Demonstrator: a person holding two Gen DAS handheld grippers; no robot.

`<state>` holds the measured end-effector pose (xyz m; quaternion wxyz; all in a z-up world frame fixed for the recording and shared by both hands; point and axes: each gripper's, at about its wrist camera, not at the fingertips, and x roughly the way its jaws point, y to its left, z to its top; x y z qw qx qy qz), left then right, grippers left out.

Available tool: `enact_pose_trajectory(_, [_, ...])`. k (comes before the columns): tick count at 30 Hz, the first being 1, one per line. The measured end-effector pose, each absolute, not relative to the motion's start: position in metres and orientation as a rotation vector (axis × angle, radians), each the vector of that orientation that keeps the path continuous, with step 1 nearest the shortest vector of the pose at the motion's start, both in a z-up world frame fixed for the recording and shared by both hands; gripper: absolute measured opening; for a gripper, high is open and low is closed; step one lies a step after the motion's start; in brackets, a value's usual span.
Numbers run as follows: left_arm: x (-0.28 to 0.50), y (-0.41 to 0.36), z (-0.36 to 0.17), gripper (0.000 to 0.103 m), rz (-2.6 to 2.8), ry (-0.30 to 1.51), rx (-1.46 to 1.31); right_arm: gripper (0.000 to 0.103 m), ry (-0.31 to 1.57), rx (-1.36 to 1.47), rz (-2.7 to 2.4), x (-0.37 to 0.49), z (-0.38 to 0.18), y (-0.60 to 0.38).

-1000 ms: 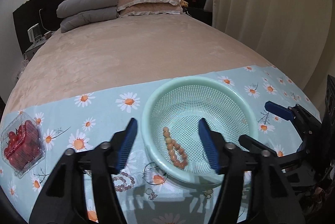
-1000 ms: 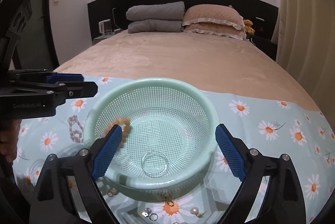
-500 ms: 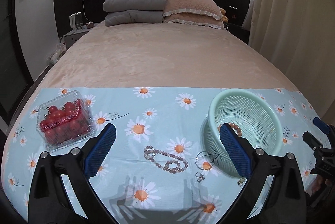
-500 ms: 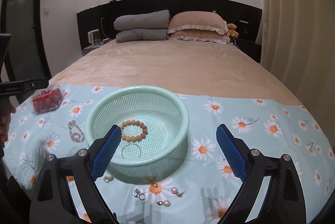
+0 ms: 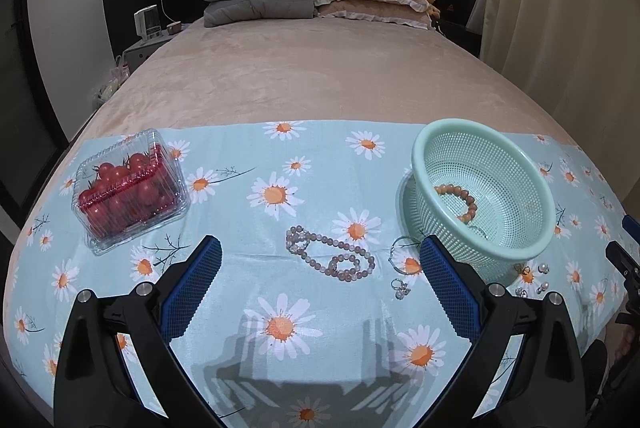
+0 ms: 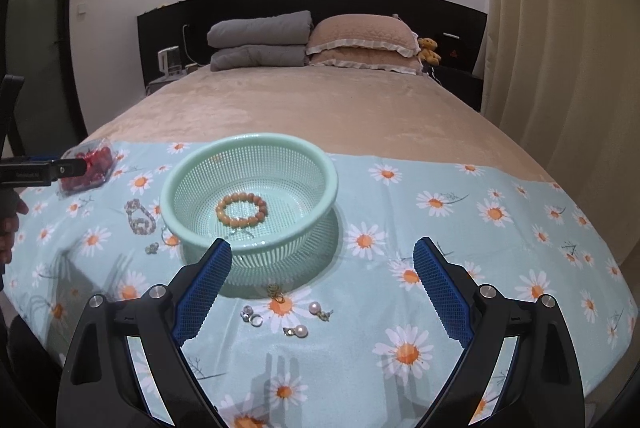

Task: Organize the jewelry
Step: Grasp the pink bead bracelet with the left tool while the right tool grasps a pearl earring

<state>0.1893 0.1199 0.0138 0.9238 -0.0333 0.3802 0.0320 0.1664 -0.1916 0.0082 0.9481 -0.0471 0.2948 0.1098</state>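
A mint green basket point(image 5: 536, 252) point(image 6: 192, 228) stands on the daisy cloth and holds an orange bead bracelet point(image 5: 460, 199) point(image 6: 241, 209). A grey-pink bead necklace point(image 5: 332, 258) point(image 6: 139, 216) lies on the cloth left of the basket, with a thin ring bangle point(image 5: 402, 254) and small rings point(image 5: 400, 288) beside it. Pearl earrings point(image 6: 308, 320) and small rings point(image 6: 252, 316) lie in front of the basket. My left gripper point(image 5: 320, 284) is open and empty, held back above the necklace. My right gripper point(image 6: 322, 284) is open and empty, above the earrings.
A clear plastic box of cherry tomatoes point(image 5: 128, 191) point(image 6: 86, 167) sits at the cloth's left end. The daisy cloth point(image 5: 280, 195) covers the foot of a beige bed point(image 5: 320, 75) with pillows at the headboard. Curtains hang at the right.
Both grippers have pulled back and up from the basket, so more of the cloth shows. The orange bracelet and bangle lie in the basket, released. The left gripper has swung left.
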Motion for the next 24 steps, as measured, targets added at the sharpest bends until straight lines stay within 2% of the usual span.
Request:
enact_pose_trajectory(17, [0.237, 0.116, -0.066, 0.097, 0.082, 0.925, 0.007, 0.086, 0.773, -0.112, 0.245, 0.208, -0.067, -0.192])
enact_pose_trajectory(19, [0.244, 0.116, -0.073, 0.097, 0.083, 0.937, 0.011, 0.079, 0.801, -0.118, 0.256, 0.216, -0.074, -0.19])
enact_pose_trajectory(20, [0.248, 0.116, -0.077, 0.097, 0.086, 0.944, 0.012, 0.072, 0.817, -0.122, 0.259, 0.22, -0.078, -0.19])
enact_pose_trajectory(22, [0.254, 0.117, -0.085, 0.097, 0.085, 0.957, 0.013, 0.068, 0.844, -0.122, 0.265, 0.226, -0.085, -0.189])
enact_pose_trajectory(24, [0.259, 0.116, -0.092, 0.097, 0.08, 0.964, 0.017, 0.051, 0.875, -0.12, 0.266, 0.23, -0.092, -0.188])
